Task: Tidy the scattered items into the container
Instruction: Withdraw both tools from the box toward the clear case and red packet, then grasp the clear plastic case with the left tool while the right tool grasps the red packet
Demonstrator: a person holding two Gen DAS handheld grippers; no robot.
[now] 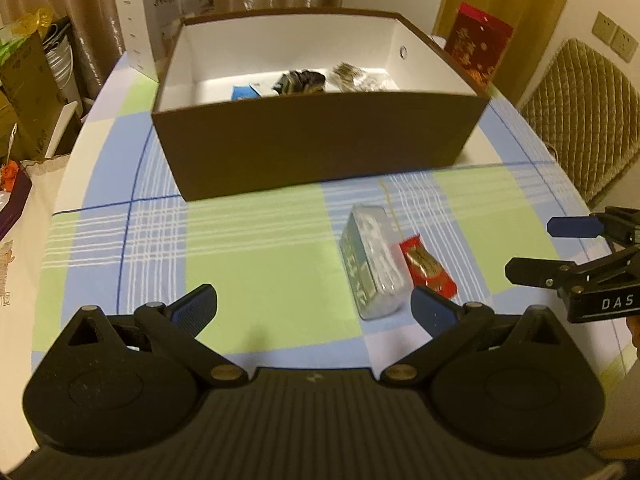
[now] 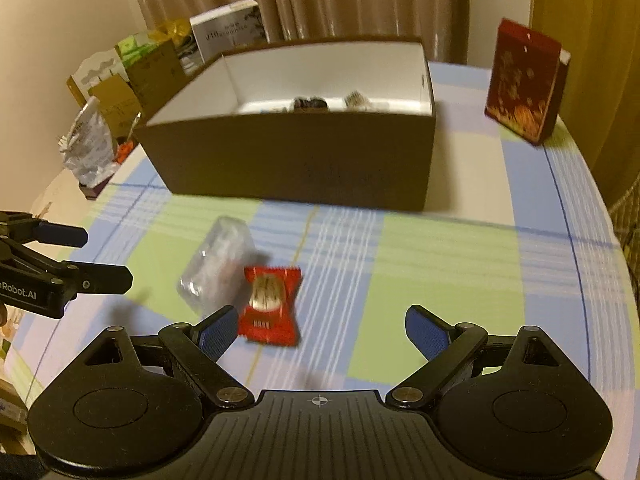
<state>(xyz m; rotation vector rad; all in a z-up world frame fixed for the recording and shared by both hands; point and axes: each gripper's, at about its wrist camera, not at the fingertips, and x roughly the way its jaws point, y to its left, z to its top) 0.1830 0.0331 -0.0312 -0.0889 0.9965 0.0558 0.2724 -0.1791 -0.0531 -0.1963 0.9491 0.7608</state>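
1. Checked cloth in green, blue and white covers the table [image 1: 260, 248], with curtains and stacked cartons behind it.
2. Left claw [image 1: 314, 312] is released, jaws spread wide with nothing between them, hovering low over the cloth. Its right fingertip sits just beside the near end of the clear packet [image 1: 372, 264], at about 2 o'clock from the claw's centre.
3. Right claw [image 2: 316, 330] is likewise released and empty. The red sachet [image 2: 270, 306] lies just ahead of its left fingertip, at about 11 o'clock.
4. Packet and sachet lie side by side, touching or nearly so; blur in the right wrist view prevents saying which.
5. Beyond them at 12 o'clock stands the brown box [image 1: 320, 140], open-topped, already holding a blue item, a dark bundle and a pale wrapped item on its floor.
6. My judgement: the job is partly done. Two items are left on the cloth, neither yet gripped.
7. Room to move: open cloth lies between the items and the box's near wall, so a lift over the rim looks unobstructed. The two claws are near each other, so reaching together risks a clash. A red carton [image 2: 524, 80] stands well apart at 1 o'clock.
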